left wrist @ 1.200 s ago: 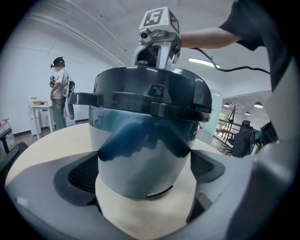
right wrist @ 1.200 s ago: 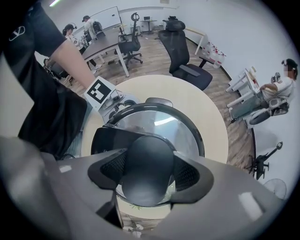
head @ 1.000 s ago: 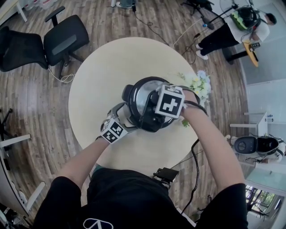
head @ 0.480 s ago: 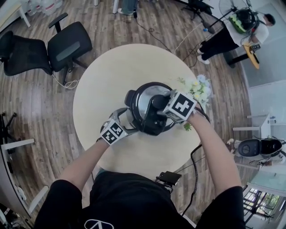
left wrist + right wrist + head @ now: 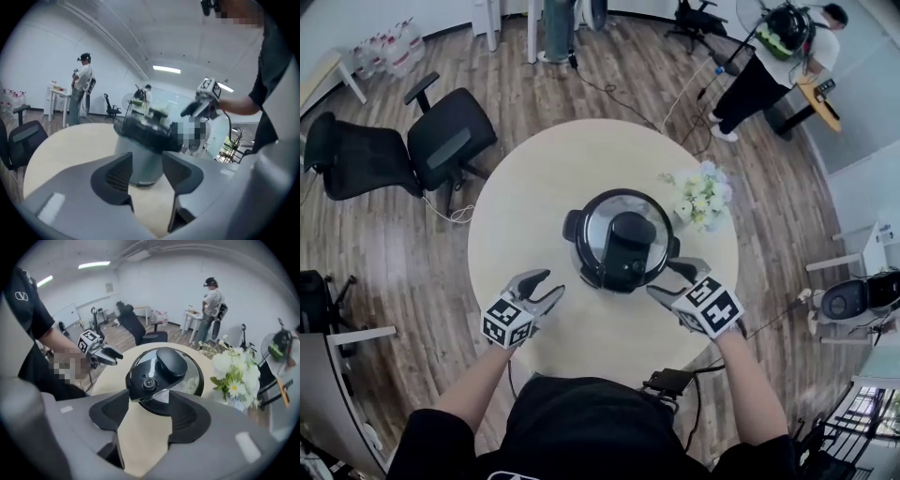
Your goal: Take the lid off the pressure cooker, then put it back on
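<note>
The pressure cooker (image 5: 619, 239) stands upright near the centre of the round bench (image 5: 534, 187). Its lid (image 5: 598, 217) is seated on the pot, and the black lid handle (image 5: 630, 246) runs across the top. A bunch of white and yellow flowers (image 5: 701, 197) sits on the bench just beside the cooker, on its far right side.

The left gripper (image 5: 548, 284) is held over the near left part of the bench, apart from the cooker and pointing toward it. Its fingers (image 5: 115, 176) have just been closing and now stand released with a narrow gap. Nothing is between them; the cooker shows beyond the gap.

The right gripper (image 5: 666, 278) is near the cooker's near right side, not touching it, and is tilted downward. Its fingers (image 5: 187, 416) are released and apart, with only bare bench top between them.

Two black office chairs (image 5: 450, 141) stand on the wood floor (image 5: 394, 262) left of the bench.
</note>
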A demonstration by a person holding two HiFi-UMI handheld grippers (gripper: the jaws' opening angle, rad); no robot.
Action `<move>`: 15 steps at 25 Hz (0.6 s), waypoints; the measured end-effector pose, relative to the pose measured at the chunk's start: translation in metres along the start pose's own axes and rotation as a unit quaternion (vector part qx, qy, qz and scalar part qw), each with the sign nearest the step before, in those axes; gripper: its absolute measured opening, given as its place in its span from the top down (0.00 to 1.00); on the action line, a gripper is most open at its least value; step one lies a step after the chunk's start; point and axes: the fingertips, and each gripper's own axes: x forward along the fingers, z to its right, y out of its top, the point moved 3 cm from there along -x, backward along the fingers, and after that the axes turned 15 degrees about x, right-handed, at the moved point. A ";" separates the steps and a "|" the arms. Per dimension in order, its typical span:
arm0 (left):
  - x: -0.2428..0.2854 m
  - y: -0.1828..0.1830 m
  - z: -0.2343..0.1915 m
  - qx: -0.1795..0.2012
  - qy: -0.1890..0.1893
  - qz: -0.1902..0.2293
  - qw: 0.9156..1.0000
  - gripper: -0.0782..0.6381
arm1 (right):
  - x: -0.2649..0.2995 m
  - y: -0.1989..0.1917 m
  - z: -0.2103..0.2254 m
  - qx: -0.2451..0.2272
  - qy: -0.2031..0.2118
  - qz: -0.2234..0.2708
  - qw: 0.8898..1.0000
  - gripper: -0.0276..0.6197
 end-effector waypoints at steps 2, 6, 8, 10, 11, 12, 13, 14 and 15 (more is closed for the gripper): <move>-0.010 0.046 -0.002 0.020 0.025 0.049 0.998 0.63 | -0.005 -0.008 -0.003 0.064 0.009 0.074 0.995 0.64; -0.015 0.136 -0.001 0.072 0.067 0.127 0.987 0.73 | -0.034 -0.004 0.008 0.159 -0.005 0.232 0.959 0.82; -0.017 0.176 -0.001 0.101 0.089 0.160 0.978 0.81 | -0.057 0.008 0.015 0.181 -0.028 0.309 0.933 0.86; -0.018 0.211 -0.001 0.125 0.108 0.189 0.968 0.87 | -0.081 0.024 0.019 0.189 -0.049 0.375 0.906 0.87; -0.019 0.227 -0.001 0.136 0.118 0.203 0.962 0.89 | -0.093 0.030 0.021 0.187 -0.061 0.404 0.893 0.88; -0.019 0.242 0.000 0.145 0.129 0.216 0.957 0.89 | -0.104 0.036 0.022 0.185 -0.074 0.430 0.881 0.88; -0.020 0.256 0.001 0.152 0.140 0.226 0.952 0.89 | -0.116 0.040 0.024 0.182 -0.088 0.454 0.868 0.89; -0.020 0.267 0.002 0.158 0.150 0.234 0.948 0.89 | -0.127 0.043 0.026 0.180 -0.102 0.476 0.855 0.89; -0.020 0.276 0.002 0.162 0.159 0.239 0.944 0.89 | -0.137 0.045 0.029 0.178 -0.116 0.496 0.842 0.89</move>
